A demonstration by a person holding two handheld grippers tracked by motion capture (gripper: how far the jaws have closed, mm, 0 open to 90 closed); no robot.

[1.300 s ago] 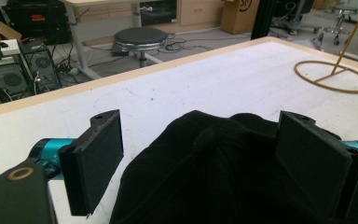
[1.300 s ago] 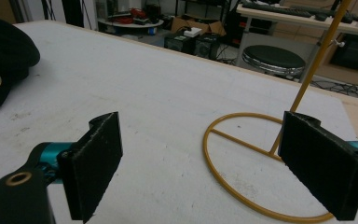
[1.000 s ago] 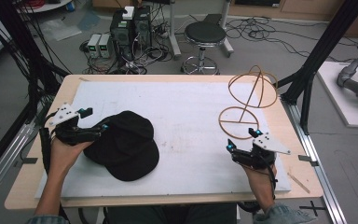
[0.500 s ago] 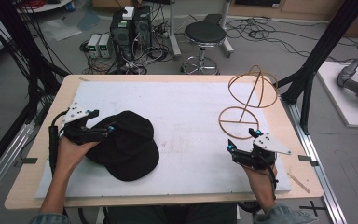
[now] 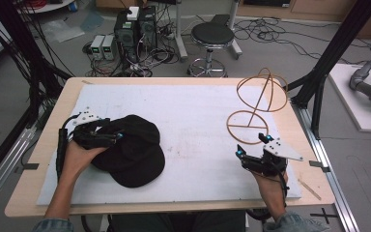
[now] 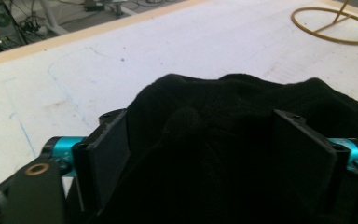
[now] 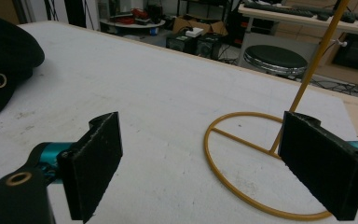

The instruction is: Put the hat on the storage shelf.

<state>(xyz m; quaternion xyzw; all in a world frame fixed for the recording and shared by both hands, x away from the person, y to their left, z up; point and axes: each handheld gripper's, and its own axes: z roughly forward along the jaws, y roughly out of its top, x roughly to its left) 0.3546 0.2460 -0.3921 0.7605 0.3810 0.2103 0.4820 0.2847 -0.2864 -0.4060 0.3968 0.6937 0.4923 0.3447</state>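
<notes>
Left hand-held gripper: I have it at the left side of the black cap, jaws reaching in over the crown. In the left gripper view the cap's fabric bulges up between the two black jaws, and they have just been closing on it. I cannot tell whether the pads are pressing on the cloth, so I read the cap as between the jaws, not firmly gripped.

Black cap: I see it lying on the left part of the surface, on the white mat, brim toward my side. In the right gripper view its edge shows at far left with a gold double-ring emblem.

Right hand-held gripper: released, jaws standing wide apart with nothing between them. I hold it low at the right side of the surface, just short of the wire stand.

Wire stand: yellow, a flat ring base on the mat with a rod rising to a looped globe shape, near the right far corner and well apart from the cap. In the right gripper view its base ring lies just ahead, between the jaws' line of sight.

Beyond the surface: a round black stool and computer boxes with cables on the floor.
</notes>
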